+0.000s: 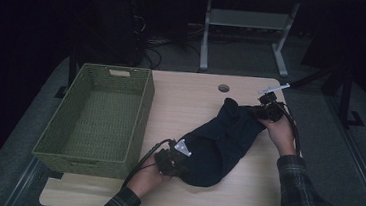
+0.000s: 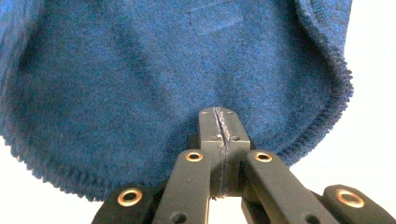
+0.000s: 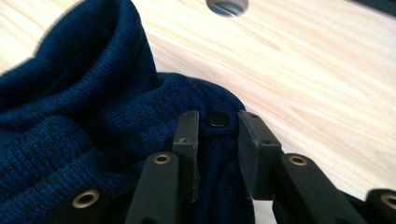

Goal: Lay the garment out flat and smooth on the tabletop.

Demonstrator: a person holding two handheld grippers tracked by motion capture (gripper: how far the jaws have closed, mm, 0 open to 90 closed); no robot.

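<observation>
Dark blue knitted garment (image 1: 217, 143) on bench (image 1: 191, 103): my left tongs (image 2: 219, 122) clenched on hem at seven o'clock; right tongs (image 3: 217, 135) grasping a fold at two. I should lift evenly toward the green woven basket (image 1: 97, 118).

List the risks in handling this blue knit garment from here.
1. The right gripper has a fold of the knit garment between its jaws, but the jaws stand apart, so the grip looks loose; the fabric may slip out if pulled.
2. The left gripper pinches only the hem edge; tugging could stretch the knit or lose it.
3. The green basket sits close beside; trailing cloth may catch on its rim.
</observation>
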